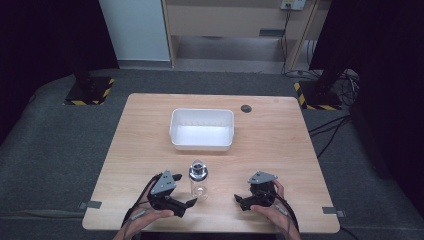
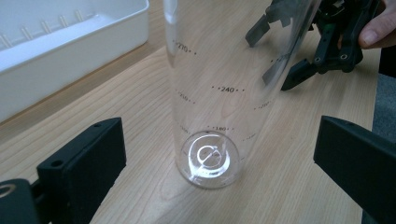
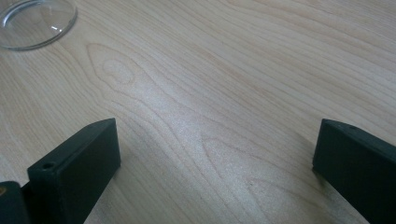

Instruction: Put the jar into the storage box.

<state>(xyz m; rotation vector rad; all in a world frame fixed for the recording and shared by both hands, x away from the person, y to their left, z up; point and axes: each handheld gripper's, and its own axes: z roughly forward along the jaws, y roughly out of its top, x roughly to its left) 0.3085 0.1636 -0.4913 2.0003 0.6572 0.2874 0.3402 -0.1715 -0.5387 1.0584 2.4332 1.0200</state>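
Bottle (image 1: 198, 180) stands upright near the front edge of the table (image 1: 280, 140), clear with a silvery cap and printed scale marks up its side, so its long axis is straight up and you'd be closing across its width. It sits between your two grippers, but not evenly: your left gripper (image 1: 181, 205) is just beside it, jaws spread wide and pointed at it, and in the left gripper view the bottle's base (image 2: 210, 158) sits right in the gap between them, apart from both. Your right gripper (image 1: 243, 201) is farther off to the other side, also wide open and holding nothing, aimed at bare wood with just the edge of the base at the corner of its view. So I'd say left is the obvious one to grab with. A white bin (image 1: 202, 129) sits empty behind the bottle, well apart. Nothing's in the way, though a tall bottle could tip if you bump it.
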